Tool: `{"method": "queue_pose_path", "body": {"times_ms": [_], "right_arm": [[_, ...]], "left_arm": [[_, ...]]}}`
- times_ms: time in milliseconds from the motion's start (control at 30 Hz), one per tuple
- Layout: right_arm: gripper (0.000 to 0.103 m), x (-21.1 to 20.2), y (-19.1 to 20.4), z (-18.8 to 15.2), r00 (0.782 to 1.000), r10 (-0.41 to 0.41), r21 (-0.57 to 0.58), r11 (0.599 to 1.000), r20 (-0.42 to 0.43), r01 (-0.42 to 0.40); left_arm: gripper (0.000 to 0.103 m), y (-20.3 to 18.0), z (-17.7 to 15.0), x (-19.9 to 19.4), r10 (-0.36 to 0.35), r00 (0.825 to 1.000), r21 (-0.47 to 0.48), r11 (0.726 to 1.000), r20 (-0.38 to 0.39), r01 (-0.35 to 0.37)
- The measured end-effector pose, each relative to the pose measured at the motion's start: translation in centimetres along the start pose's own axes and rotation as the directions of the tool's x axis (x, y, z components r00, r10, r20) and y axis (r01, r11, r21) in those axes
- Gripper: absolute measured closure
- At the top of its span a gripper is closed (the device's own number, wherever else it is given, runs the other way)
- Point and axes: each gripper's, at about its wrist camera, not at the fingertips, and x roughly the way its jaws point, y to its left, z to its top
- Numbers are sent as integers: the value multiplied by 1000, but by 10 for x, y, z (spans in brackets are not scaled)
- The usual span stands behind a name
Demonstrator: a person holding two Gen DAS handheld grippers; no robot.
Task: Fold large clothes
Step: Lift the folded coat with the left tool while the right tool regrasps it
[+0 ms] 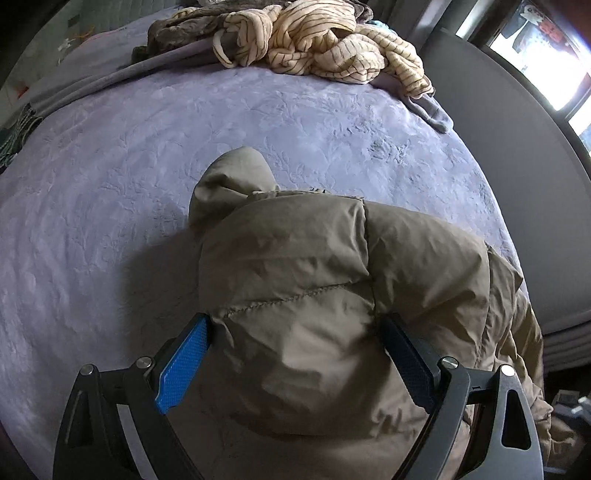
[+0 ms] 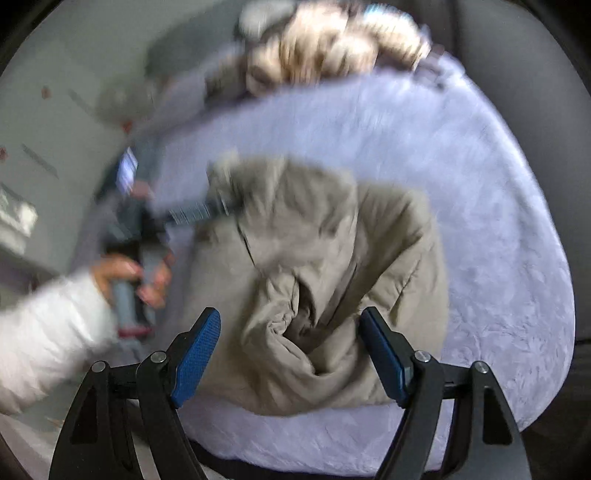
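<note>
A bulky khaki quilted hooded jacket [image 1: 295, 280] lies on a lavender embossed plush bed cover [image 1: 110, 192]; all positions below are taken from this jacket.

Left gripper [image 1: 300, 332]: its blue-padded fingers [image 1: 183, 365] stand wide, one on each side of a thick bulge of the jacket's padded body. Fabric fills the gap and the pads lie against it; the gripper is grasping the jacket. The jacket's hood [image 1: 229, 184] points away from the gripper, lying flat on the cover.

Right gripper [image 2: 290, 332]: this view is blurred by motion. The jaws stand partly apart above a gathered, crumpled section of the jacket [image 2: 314, 266]. The blue pads [image 2: 197, 354] show clear space between them and the cloth; the claw is released, holding nothing.

To the jacket's left in the right wrist view, a hand [image 2: 129, 277] in a white sleeve [image 2: 48, 332] holds the handle of the other gripper, whose fingers reach to the jacket's edge.

Beyond the hood, at the far edge of the cover, a heap of cream cloth with thin dark stripes [image 1: 317, 40] lies crumpled, touching a brown fuzzy fabric [image 1: 184, 29].
</note>
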Motion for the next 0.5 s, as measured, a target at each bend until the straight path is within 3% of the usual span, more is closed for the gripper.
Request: {"method": "queue_pose_path", "body": {"times_ms": [67,100,300,433,500], "right_arm": [[80,18,-1,-6,995,-48,-44,998,-85,44],[85,23,-4,-10,992,-63,-66,996,-109,56],[90,21,-33,-33,973,-195,-145,973,-120,177],[90,36,-79,-54,959,-216,-57,976,-181,209],[90,46,-101,-69,957,-197,4,979,-214,203]], "left_arm": [[10,-3,1,0,4,1000,-2,1000,0,-4],[10,-7,2,1,4,1000,0,1000,-2,-4],[10,-64,6,9,21,999,74,997,26,-23],[10,-104,5,15,24,999,133,991,33,-28],[4,-120,2,19,35,999,174,984,37,-41]]}}
